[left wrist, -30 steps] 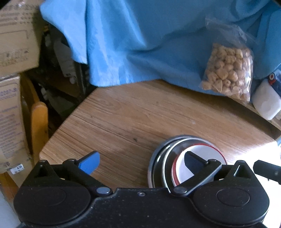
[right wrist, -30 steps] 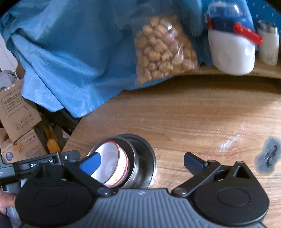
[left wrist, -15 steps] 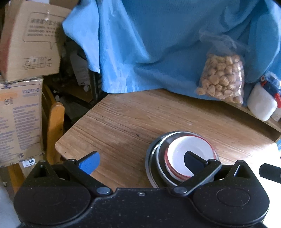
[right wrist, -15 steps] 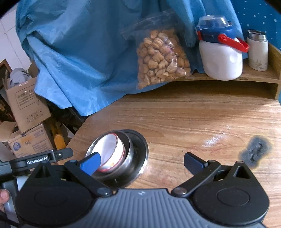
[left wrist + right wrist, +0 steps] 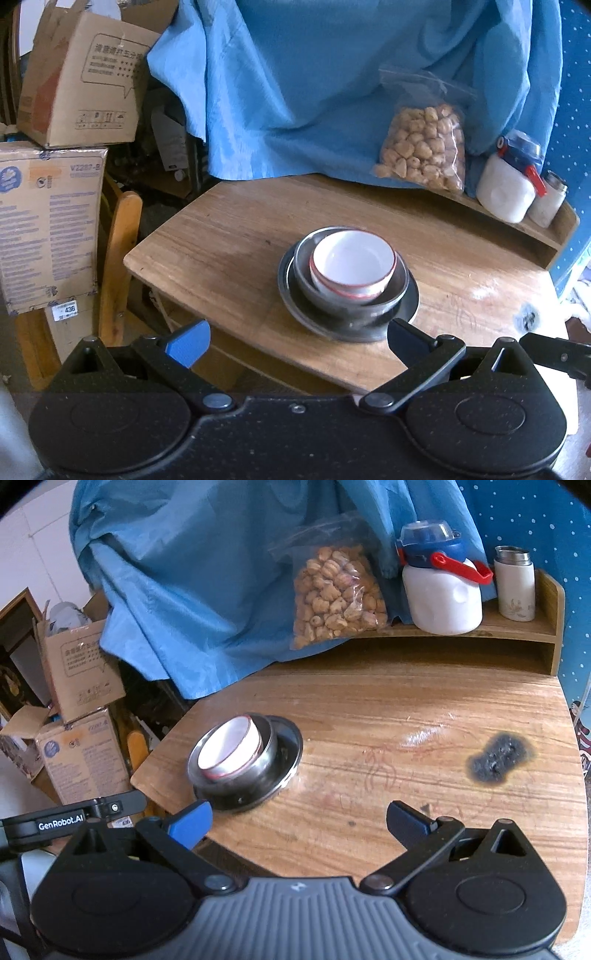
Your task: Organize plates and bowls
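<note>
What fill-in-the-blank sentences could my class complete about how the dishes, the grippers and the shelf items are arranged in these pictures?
1. The white bowl with the red rim sits inside a ____ bowl.
2. That metal bowl stands on a metal ____.
3. The fingers of the left gripper and the right gripper are spread ____ and hold nothing.
4. On the wooden shelf, the white jug has a ____ handle.

Missing words: metal; plate; open; red
</note>
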A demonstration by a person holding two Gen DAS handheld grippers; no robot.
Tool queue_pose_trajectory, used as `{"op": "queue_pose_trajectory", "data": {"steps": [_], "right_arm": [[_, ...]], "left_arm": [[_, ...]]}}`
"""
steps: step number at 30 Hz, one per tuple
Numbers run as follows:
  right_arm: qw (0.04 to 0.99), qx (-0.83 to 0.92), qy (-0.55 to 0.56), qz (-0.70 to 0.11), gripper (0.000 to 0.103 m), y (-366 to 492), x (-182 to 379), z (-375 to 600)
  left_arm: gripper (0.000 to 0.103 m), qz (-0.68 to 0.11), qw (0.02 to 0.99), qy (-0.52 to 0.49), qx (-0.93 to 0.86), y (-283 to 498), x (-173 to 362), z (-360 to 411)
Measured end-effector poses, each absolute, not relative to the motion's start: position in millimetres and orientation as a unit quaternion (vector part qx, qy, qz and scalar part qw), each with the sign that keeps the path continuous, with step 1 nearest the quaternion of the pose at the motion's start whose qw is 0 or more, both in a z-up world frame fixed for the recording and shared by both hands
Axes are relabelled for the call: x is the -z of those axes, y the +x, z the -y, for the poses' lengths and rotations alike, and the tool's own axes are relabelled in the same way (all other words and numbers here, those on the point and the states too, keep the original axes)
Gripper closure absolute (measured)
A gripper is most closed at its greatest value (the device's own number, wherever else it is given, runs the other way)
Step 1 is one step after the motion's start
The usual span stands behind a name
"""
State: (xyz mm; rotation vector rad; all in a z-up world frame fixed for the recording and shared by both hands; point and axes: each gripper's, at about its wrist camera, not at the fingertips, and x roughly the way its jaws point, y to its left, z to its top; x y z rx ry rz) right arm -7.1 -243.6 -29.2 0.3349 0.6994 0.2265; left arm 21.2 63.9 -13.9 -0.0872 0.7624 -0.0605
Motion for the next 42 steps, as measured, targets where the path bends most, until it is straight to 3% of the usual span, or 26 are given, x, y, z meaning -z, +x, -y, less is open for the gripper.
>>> {"op": "queue_pose_trajectory", "data": {"steps": [18, 42], "right_arm": [[0.925, -0.106, 0.151, -0.331, 0.000, -38, 29, 235], [0.918, -0.107, 0.142, -0.355, 0.000, -33, 34, 224]], "left_arm": [[0.001, -0.358, 0.932, -0.040, 0.050, -20, 13, -72], [0.002, -0.369, 0.926, -0.048, 0.060, -17, 18, -78]]}}
